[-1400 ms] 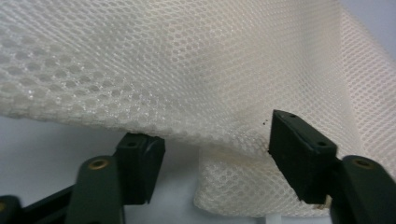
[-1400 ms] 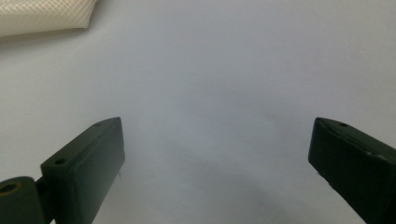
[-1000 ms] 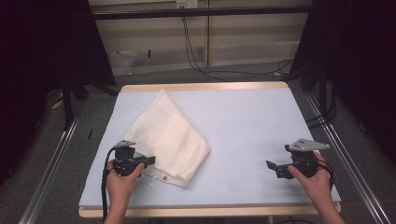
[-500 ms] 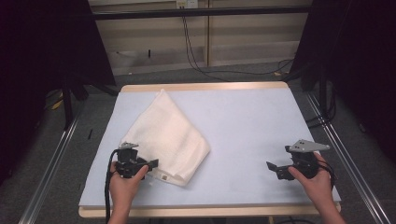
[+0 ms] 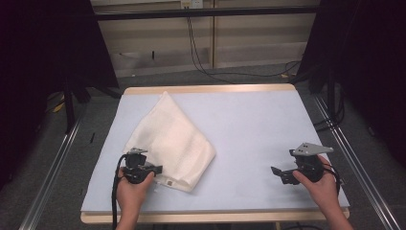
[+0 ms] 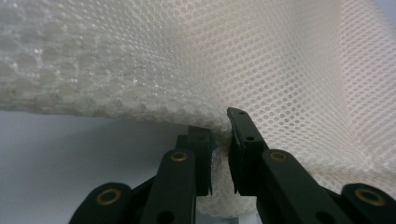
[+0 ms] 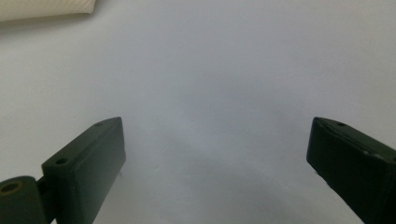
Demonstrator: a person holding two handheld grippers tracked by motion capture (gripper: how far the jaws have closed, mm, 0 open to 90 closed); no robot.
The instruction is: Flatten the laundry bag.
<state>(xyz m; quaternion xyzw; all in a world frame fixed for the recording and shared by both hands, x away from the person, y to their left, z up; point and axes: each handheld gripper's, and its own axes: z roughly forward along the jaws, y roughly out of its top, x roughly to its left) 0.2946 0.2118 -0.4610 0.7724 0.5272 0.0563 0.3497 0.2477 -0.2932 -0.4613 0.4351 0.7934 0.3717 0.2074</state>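
A cream mesh cloth [image 5: 170,139] lies folded into a rough triangle on the left half of the pale blue table mat [image 5: 253,120]. My left gripper [image 5: 155,169] is at the cloth's near left corner. In the left gripper view its jaws have just been closing, and the left gripper [image 6: 219,126] is now shut on the cloth's thick folded edge [image 6: 233,60]. My right gripper [image 5: 277,173] hovers near the table's front right, far from the cloth. In the right gripper view the right gripper [image 7: 217,140] stands wide open over bare mat.
The table's wooden edge [image 5: 210,217] runs along the front, with metal rails [image 5: 52,182] on both sides. Cables [image 5: 201,57] hang on the floor behind. A corner of the cloth [image 7: 46,9] is visible far off in the right gripper view.
The left gripper has edged slightly toward the cloth's near corner. The cloth and the right gripper have kept their places.
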